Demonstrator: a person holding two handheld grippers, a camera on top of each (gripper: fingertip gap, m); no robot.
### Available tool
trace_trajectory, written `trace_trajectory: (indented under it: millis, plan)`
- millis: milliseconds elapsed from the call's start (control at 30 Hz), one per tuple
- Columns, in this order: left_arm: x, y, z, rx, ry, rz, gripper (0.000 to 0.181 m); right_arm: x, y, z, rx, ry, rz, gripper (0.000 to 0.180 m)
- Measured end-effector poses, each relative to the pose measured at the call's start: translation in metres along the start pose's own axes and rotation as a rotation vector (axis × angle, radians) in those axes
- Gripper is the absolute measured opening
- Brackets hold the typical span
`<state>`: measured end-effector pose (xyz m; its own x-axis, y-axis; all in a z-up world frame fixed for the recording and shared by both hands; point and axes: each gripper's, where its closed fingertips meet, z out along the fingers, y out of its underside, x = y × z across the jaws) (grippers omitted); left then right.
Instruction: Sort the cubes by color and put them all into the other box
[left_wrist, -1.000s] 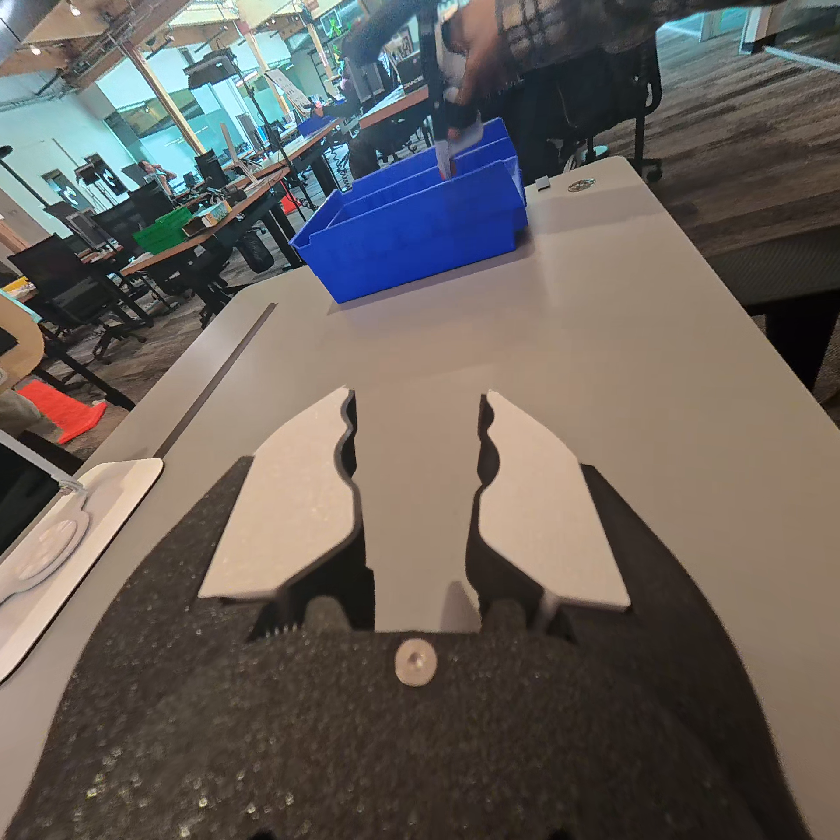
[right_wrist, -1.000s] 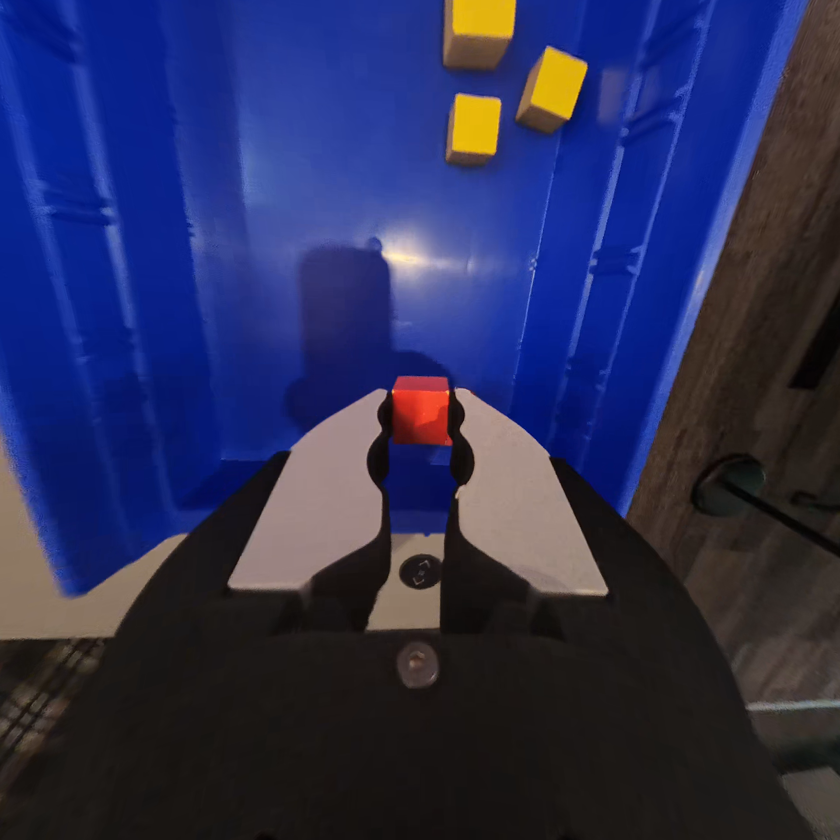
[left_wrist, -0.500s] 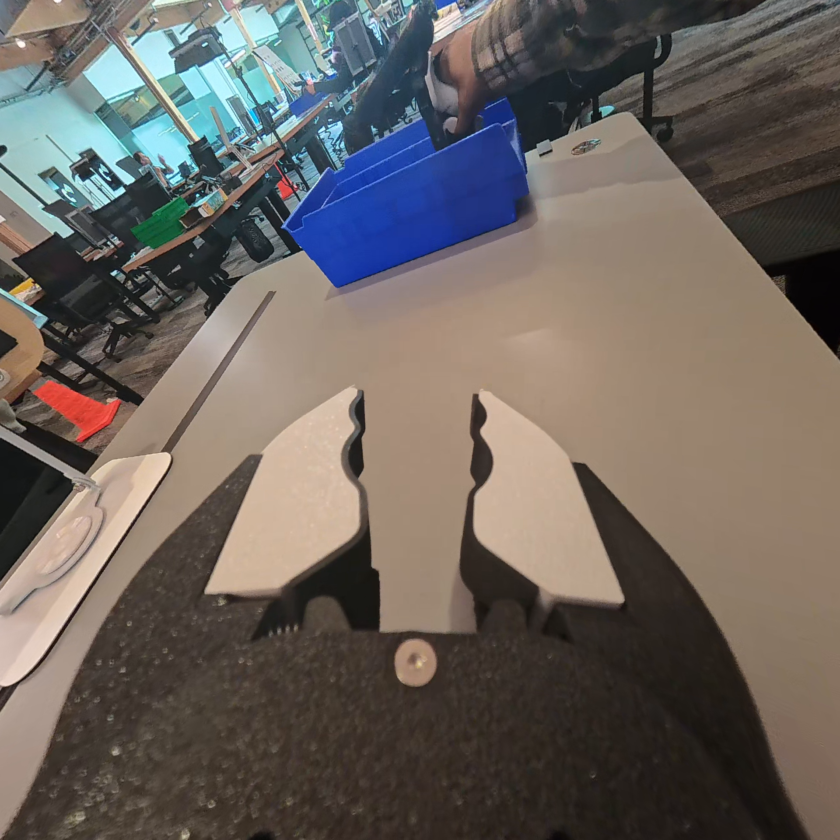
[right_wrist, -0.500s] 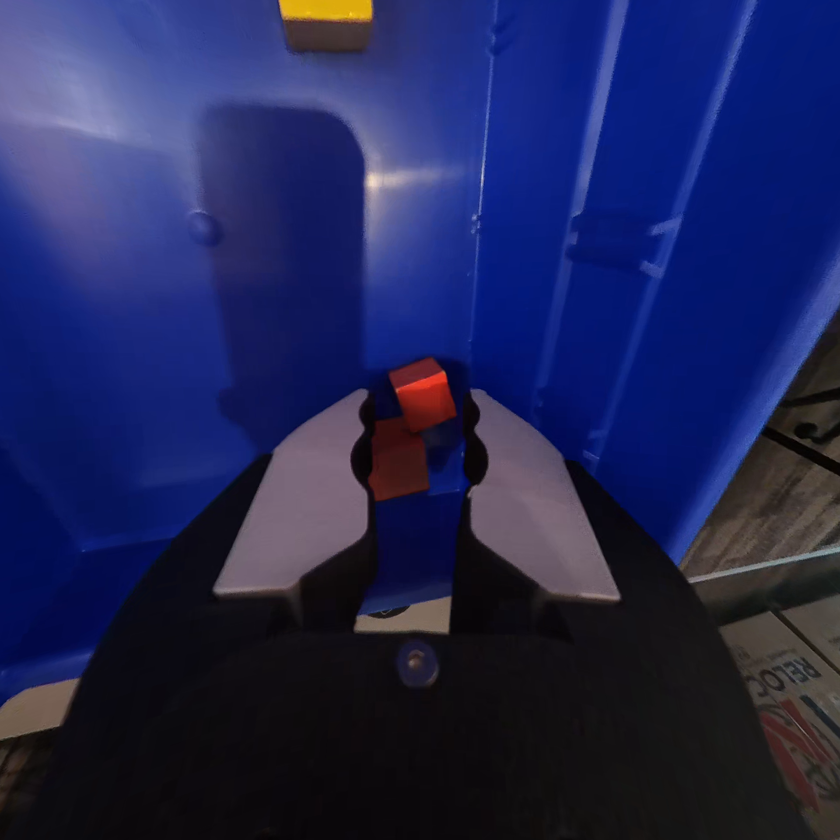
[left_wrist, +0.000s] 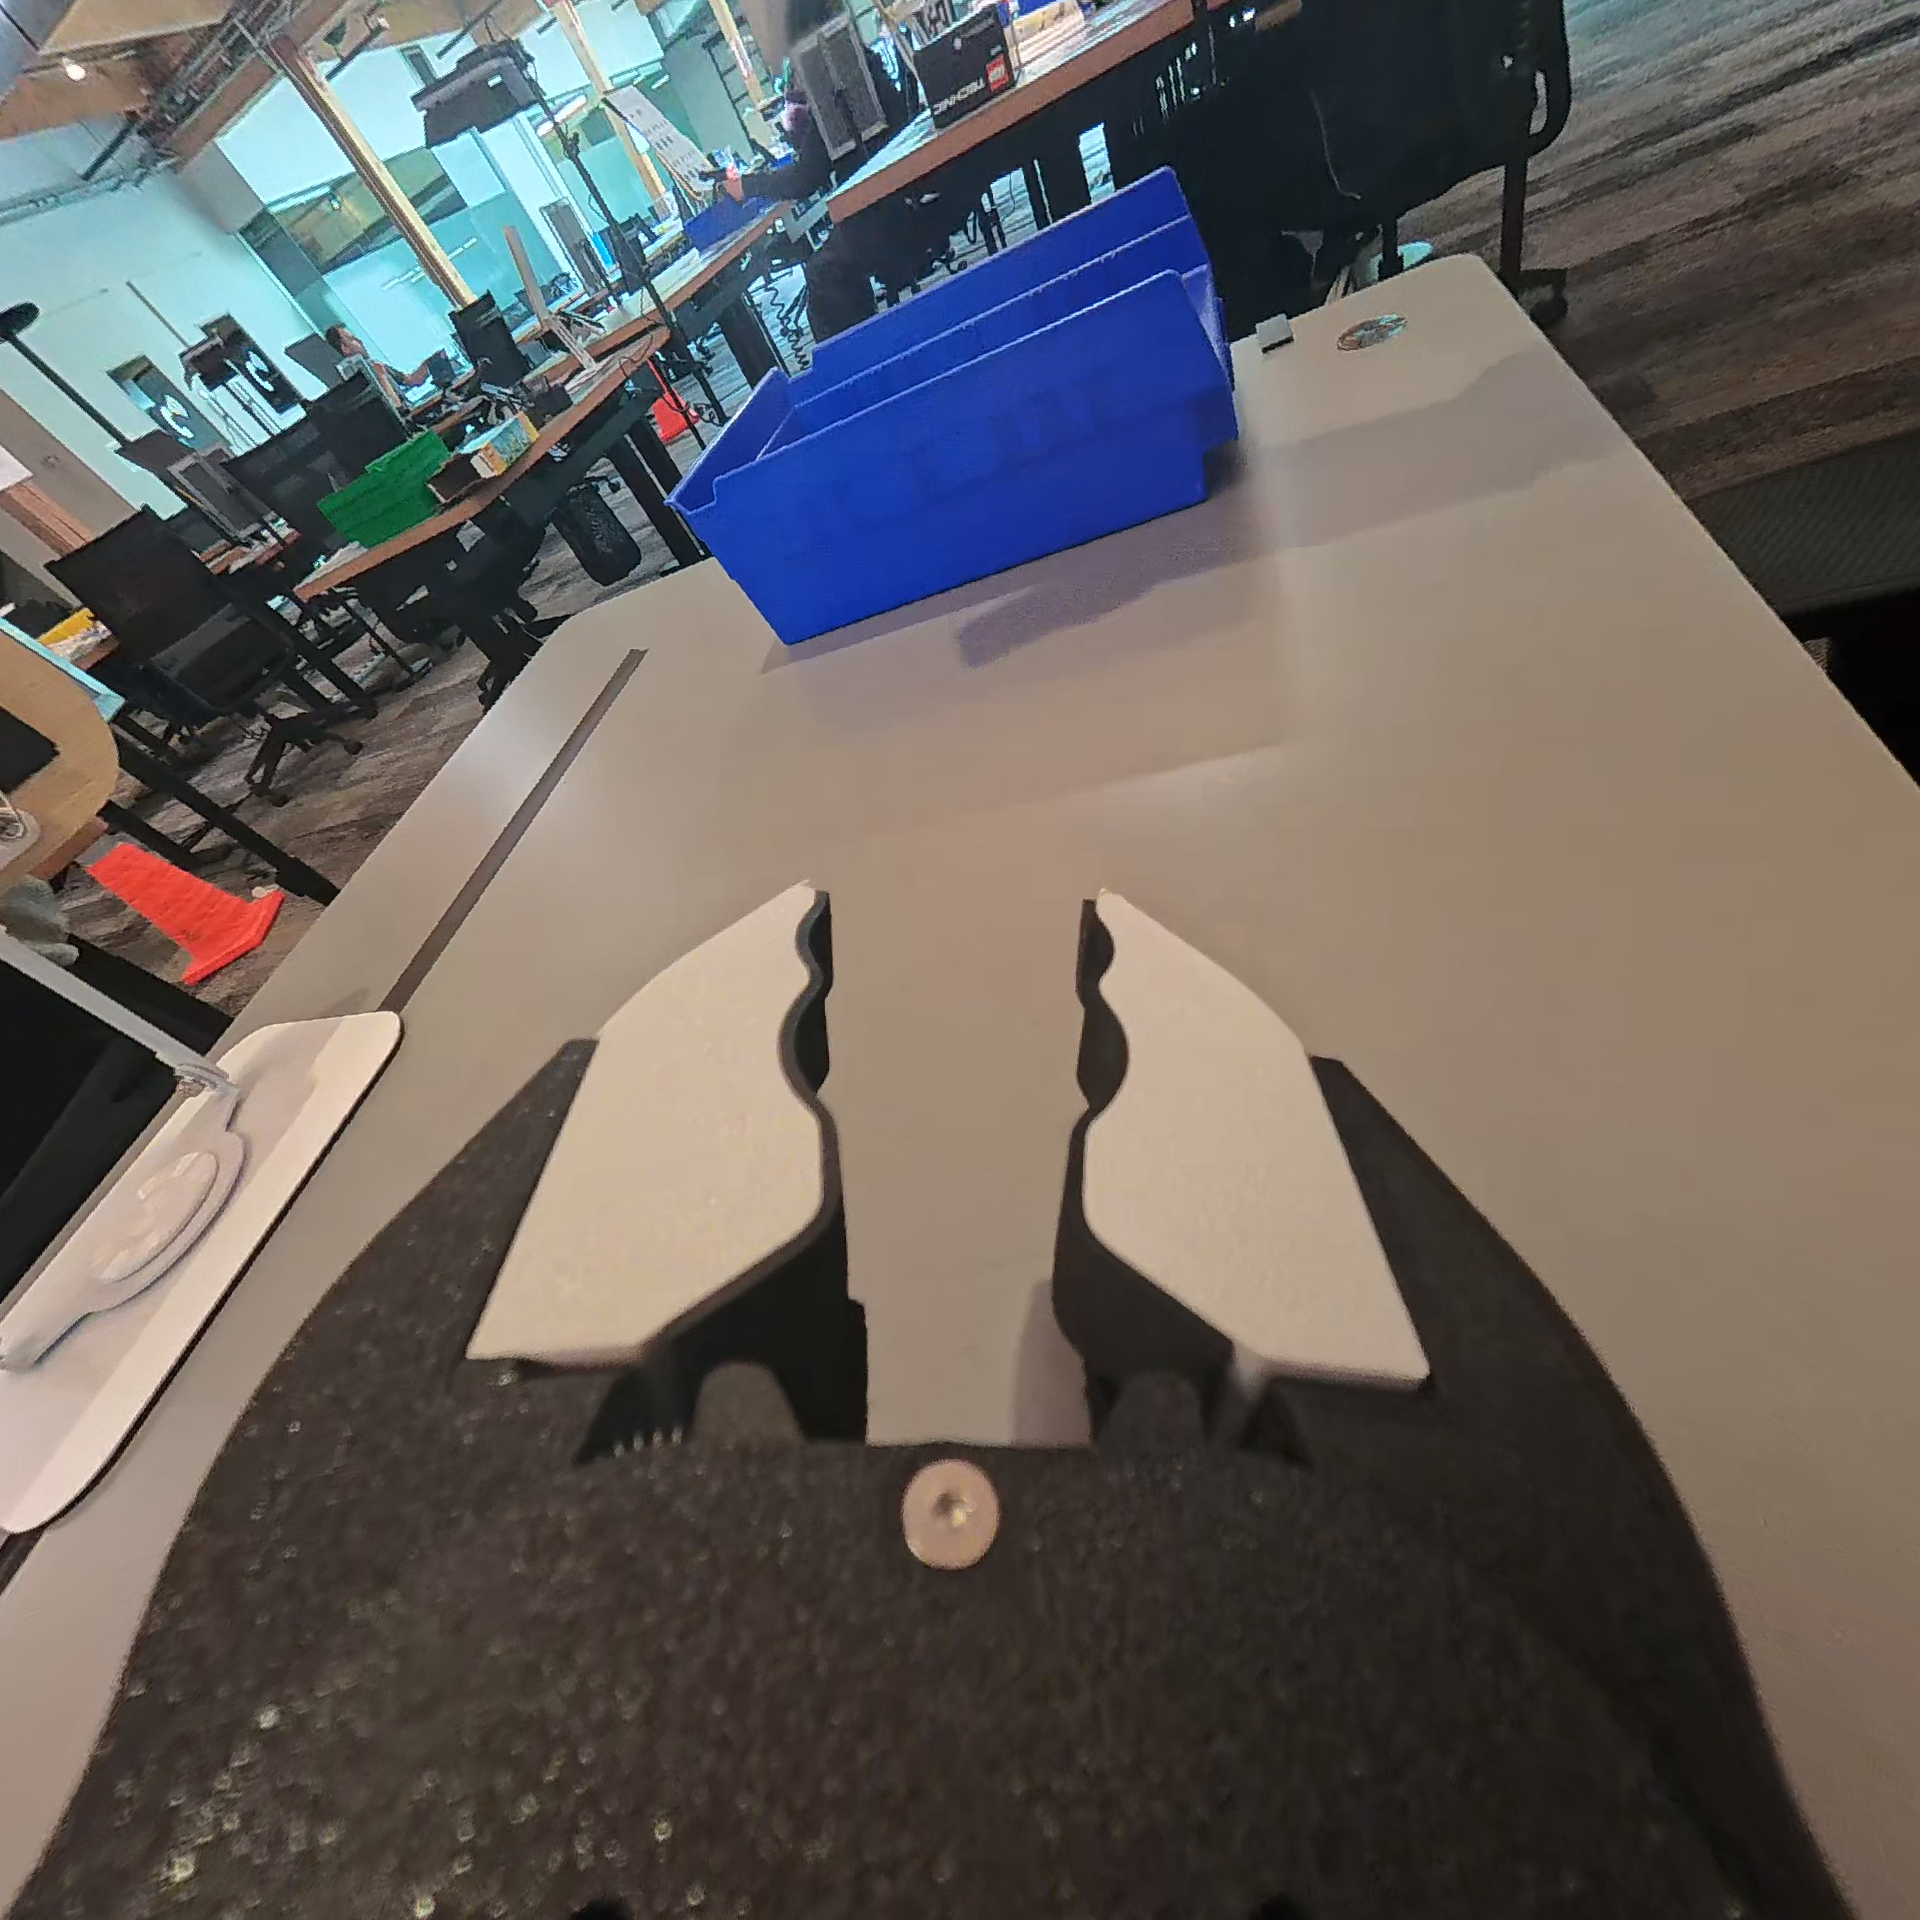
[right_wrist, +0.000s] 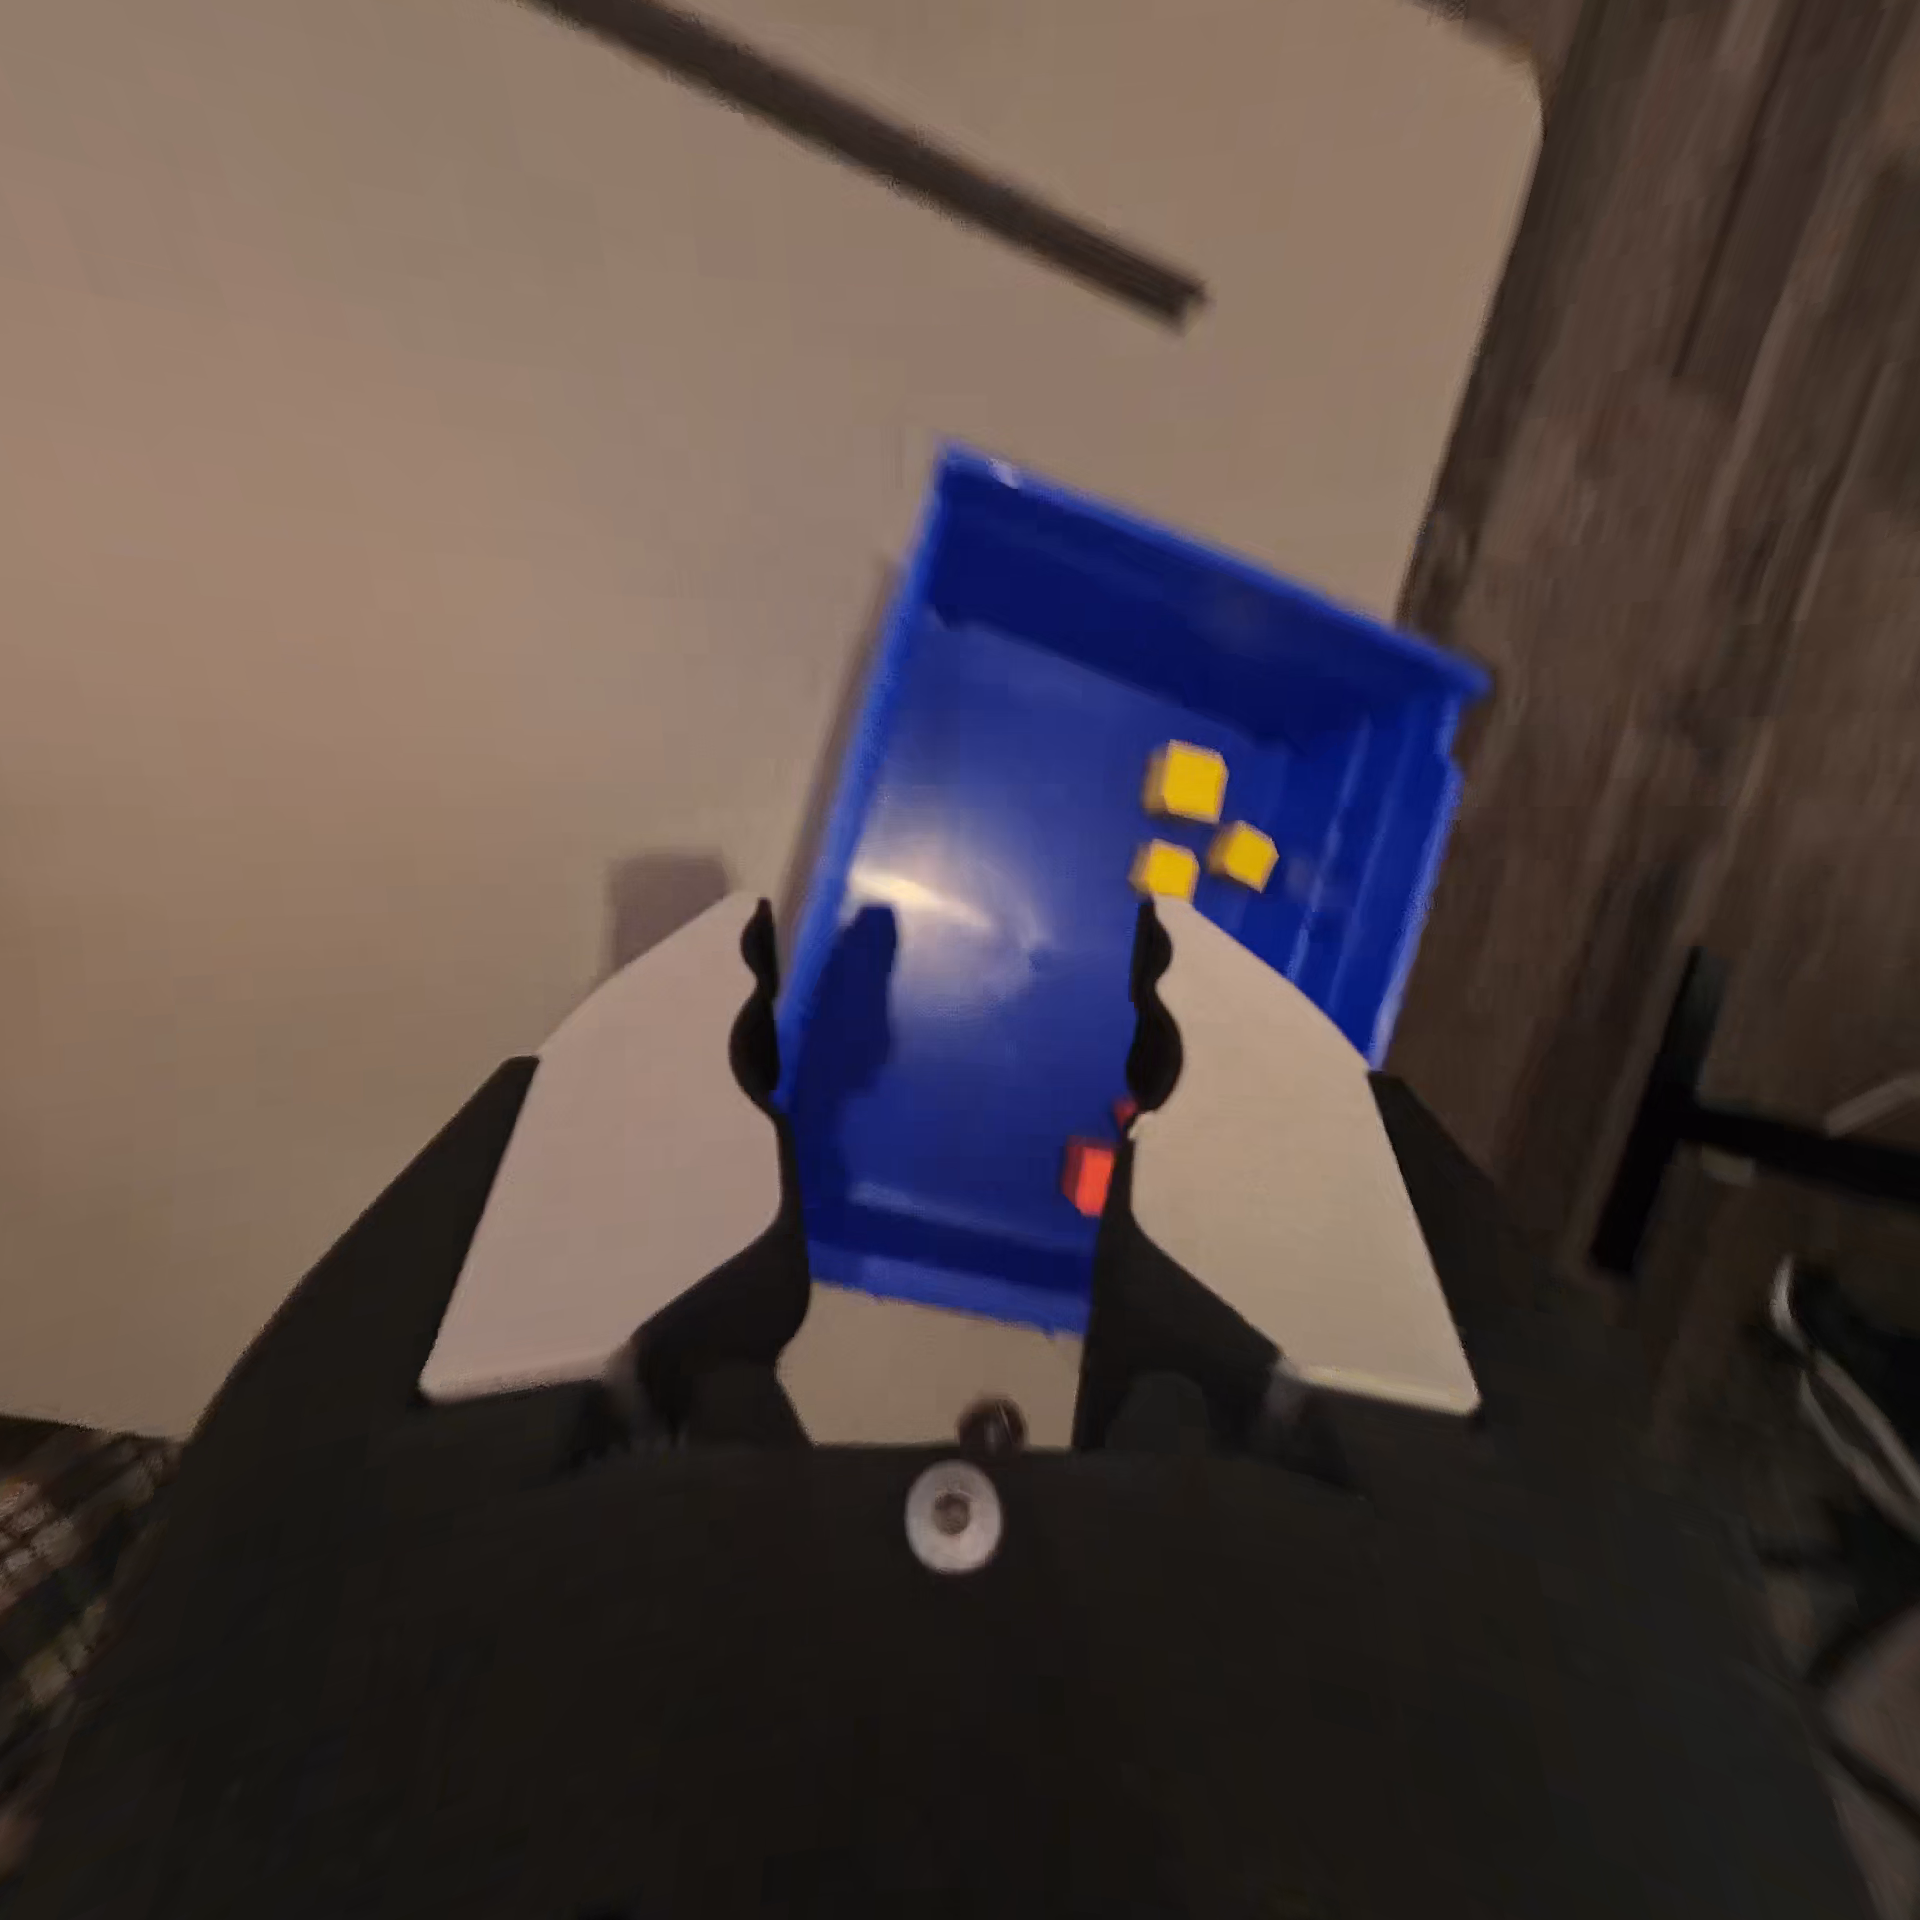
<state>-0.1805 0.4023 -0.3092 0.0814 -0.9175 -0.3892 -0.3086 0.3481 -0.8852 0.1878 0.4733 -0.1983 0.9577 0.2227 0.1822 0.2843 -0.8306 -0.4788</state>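
In the right wrist view my right gripper is open and empty, high above a blue box. Three yellow cubes lie near the box's far right. A red cube lies at its near right corner, partly hidden behind my right finger; a second red bit shows just above it. In the left wrist view my left gripper is open and empty, low over the grey table. Two blue boxes stand side by side at the table's far end; their insides are hidden.
A white flat stand lies at the table's left edge by my left gripper. A dark groove runs along the table's left side. Desks, chairs and an orange cone stand on the floor beyond. Wood floor lies right of the box.
My right gripper let go of the red cube in the box's near corner, opened wide and rose well above the box. The person's arm has left the left wrist view.
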Motion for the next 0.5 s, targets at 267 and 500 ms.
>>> trace_trajectory:
  millis: [267, 500]
  plan:
    - [-0.005, 0.0, -0.003, -0.001, -0.022, -0.002, 0.045, -0.177, -0.063, 0.035, 0.451, -0.424, -0.224, 0.088]
    - [-0.016, 0.0, -0.008, 0.004, -0.058, -0.02, 0.045, -0.29, -0.057, 0.076, 0.672, -0.743, -0.262, 0.093]
